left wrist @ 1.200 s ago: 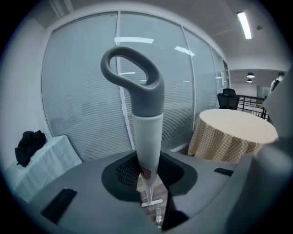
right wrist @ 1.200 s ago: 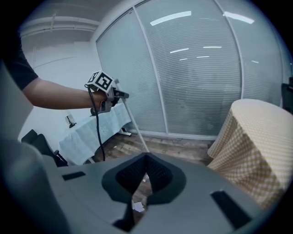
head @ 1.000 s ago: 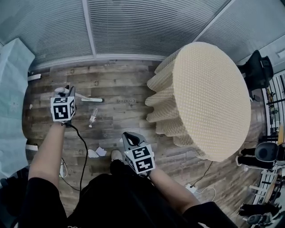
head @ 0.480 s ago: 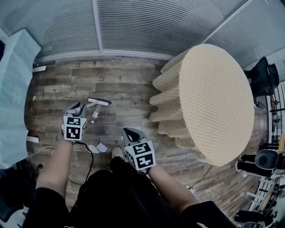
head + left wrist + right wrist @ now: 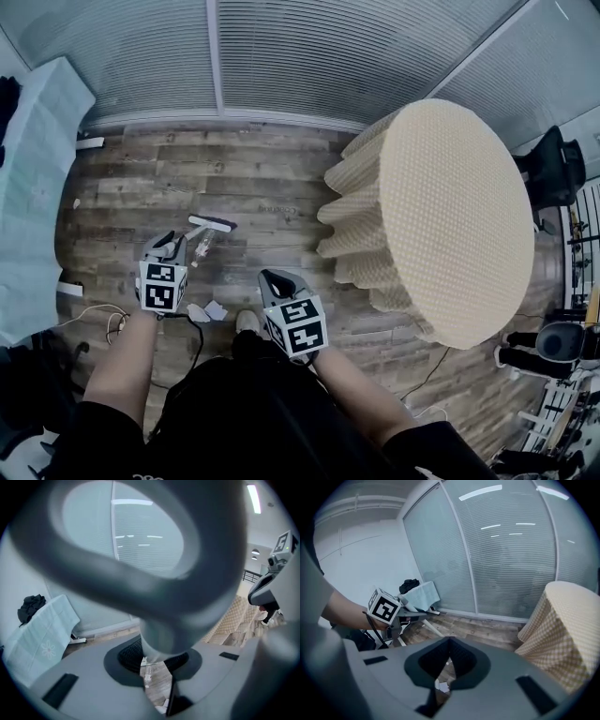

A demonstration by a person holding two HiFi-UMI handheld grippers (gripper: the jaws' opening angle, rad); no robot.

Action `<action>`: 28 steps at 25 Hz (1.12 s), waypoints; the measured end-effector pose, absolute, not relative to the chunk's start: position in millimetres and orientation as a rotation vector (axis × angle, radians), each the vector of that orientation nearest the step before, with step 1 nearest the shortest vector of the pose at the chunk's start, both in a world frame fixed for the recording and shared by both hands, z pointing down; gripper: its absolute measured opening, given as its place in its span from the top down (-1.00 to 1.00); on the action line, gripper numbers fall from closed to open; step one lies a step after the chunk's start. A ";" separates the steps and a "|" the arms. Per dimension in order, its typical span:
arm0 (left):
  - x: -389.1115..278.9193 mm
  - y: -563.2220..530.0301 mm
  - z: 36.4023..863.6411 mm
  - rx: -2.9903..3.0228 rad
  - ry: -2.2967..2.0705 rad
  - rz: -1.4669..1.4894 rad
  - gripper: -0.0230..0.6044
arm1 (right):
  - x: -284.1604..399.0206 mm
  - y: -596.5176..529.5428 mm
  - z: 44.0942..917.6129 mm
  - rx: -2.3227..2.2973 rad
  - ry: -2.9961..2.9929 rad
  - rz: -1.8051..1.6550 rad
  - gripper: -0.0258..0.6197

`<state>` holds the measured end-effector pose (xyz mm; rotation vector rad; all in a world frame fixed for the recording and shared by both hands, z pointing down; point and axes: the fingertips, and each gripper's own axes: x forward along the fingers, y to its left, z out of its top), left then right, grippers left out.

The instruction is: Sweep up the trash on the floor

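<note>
My left gripper is shut on the grey looped handle of a broom, which fills the left gripper view. The broom's white head rests on the wooden floor just beyond that gripper. A clear plastic bottle lies beside the head. Two crumpled white papers lie on the floor between my grippers, near my feet. My right gripper hovers to the right of the papers, shut with nothing held.
A round table under a beige checked cloth stands close at the right. A table with a pale blue cover lines the left side. Loose cables lie at the lower left. Glass walls with blinds close off the far side.
My left gripper has drawn back toward me and to the right with the broom. The broom head has slid right, close to the bottle. The right gripper has stayed put.
</note>
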<state>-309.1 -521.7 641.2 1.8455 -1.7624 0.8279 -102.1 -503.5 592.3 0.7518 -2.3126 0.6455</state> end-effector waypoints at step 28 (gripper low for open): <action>-290.0 -324.8 621.3 1.868 -1.708 0.802 0.63 | -132.6 -349.2 565.2 0.694 -2.365 0.540 0.88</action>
